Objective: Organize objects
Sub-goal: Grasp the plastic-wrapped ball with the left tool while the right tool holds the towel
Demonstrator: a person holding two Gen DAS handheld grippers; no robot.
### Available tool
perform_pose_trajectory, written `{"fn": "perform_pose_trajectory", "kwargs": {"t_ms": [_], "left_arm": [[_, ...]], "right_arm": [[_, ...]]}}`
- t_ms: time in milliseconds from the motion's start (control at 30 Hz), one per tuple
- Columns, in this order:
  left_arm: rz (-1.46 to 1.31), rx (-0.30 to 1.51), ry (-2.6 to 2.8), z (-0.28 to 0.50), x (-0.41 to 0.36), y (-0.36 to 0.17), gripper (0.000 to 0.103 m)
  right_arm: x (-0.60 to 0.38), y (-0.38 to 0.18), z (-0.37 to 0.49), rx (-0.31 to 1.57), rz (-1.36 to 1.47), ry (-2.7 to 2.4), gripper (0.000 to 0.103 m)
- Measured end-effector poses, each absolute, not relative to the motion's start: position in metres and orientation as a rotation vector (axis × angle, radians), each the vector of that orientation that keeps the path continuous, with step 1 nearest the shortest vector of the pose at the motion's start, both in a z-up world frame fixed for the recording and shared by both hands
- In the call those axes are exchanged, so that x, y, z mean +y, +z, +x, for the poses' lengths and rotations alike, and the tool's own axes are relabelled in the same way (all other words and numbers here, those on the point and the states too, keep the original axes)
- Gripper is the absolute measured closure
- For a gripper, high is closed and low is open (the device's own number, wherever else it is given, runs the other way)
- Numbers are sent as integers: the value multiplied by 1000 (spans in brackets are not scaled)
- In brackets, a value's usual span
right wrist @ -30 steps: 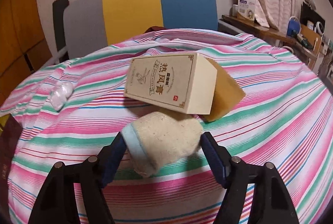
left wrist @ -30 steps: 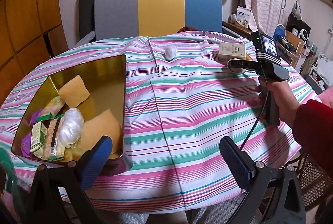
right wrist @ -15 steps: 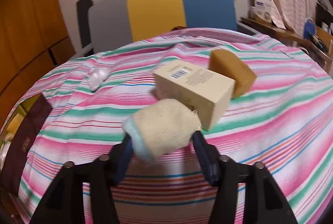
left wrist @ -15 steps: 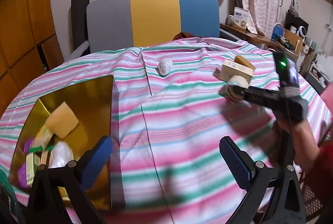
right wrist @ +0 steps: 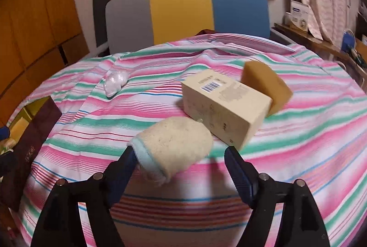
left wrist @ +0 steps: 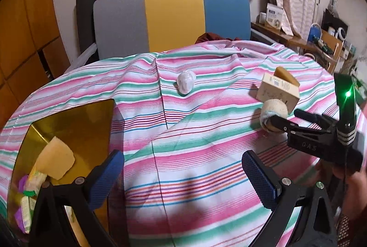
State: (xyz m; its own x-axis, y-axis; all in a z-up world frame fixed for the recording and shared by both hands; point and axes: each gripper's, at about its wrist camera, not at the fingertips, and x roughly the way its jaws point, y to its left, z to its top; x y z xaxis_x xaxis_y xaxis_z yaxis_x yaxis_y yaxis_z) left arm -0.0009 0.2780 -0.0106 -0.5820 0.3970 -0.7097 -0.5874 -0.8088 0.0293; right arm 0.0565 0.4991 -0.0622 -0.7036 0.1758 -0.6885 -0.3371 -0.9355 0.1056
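Gold tin (left wrist: 75,123) holds sponge (left wrist: 55,161), packets (left wrist: 28,198). Left hand-held gripper (left wrist: 183,174) spread, empty; right hand-held gripper (right wrist: 181,169) opening around mitt (right wrist: 174,143).

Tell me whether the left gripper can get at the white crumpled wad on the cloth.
Probably yes. The left gripper is open and empty, and only bare striped cloth lies between it and the wad; the tin sits off to the side.
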Motion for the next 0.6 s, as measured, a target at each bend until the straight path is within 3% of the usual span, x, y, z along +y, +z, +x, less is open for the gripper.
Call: {"fn": "perform_pose_trajectory", "kwargs": {"t_ms": [167,233,433,600], "left_arm": [[-1024,359,2355,-19,291,-17,0],[-1045,356,2353,-31,300,-18,0],[-1096,287,2411,-74,328,-18,0],[-932,455,2550,-102,366,-21,0]], "right_arm": [[491,-73,36,245,-1125,2654,25],[491,-74,39,254,-1107,2674,31],[495,-71,48,296,-1031,2696,33],[492,-70,49,261,-986,2674,33]]}}
